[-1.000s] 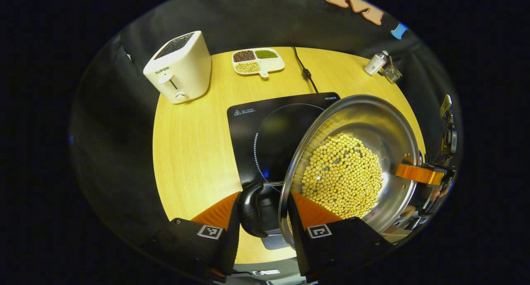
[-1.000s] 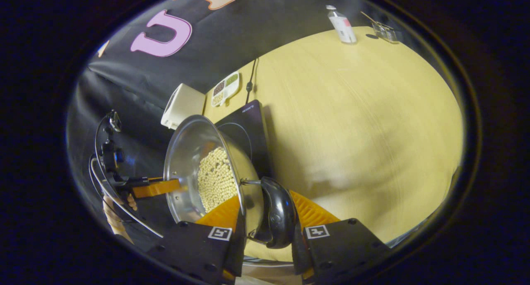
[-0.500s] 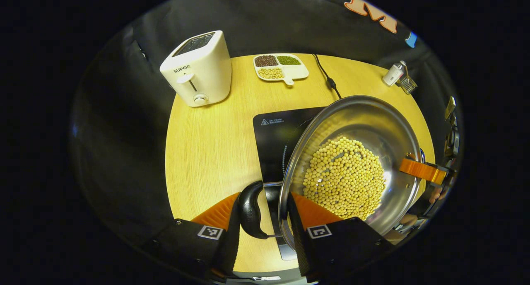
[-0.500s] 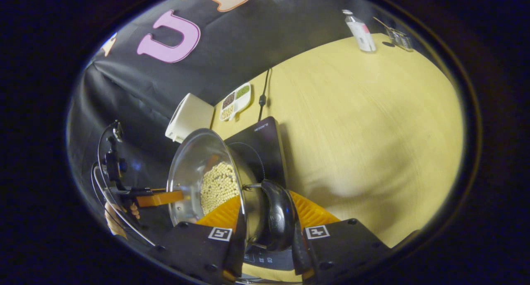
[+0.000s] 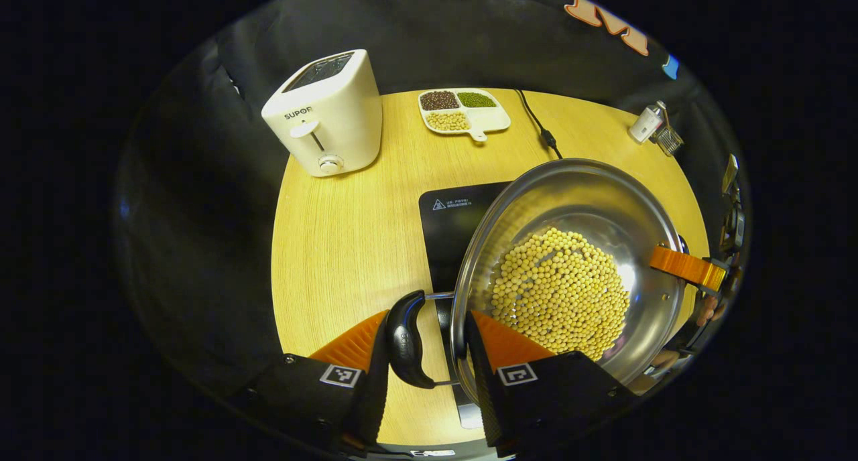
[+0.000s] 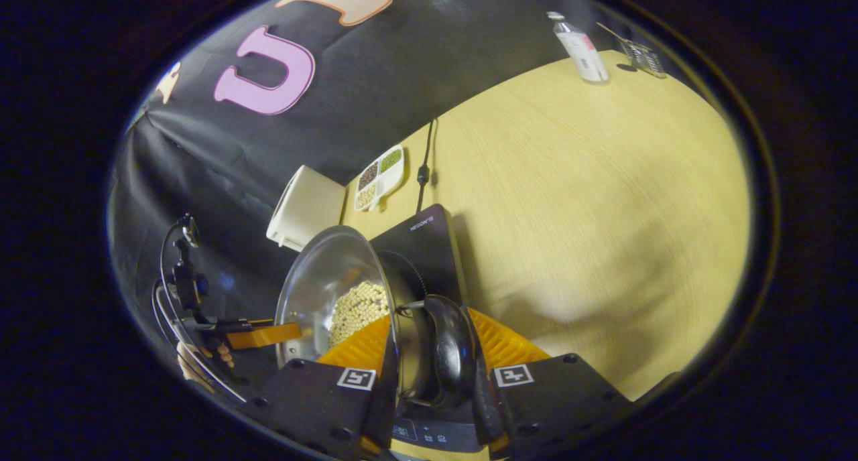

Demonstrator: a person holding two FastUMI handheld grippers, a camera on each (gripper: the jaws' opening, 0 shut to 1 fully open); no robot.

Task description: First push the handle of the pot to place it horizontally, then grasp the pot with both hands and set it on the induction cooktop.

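Brand print on toaster (image 5: 322, 112) front — warning triangle, small print on cooktop (image 5: 449, 233).

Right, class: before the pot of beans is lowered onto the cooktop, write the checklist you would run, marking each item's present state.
1. Left gripper shut on its pot handle: ok.
2. Right gripper shut on the opposite handle: ok.
3. Pot over the induction cooktop: ok.
4. Pot centred on the cooking ring: cannot tell.
5. Beans inside the pot: ok.
6. Pot level: cannot tell.

A round, pale wooden table (image 5: 335, 233) stands against the booth's black cloth wall (image 5: 436, 39).
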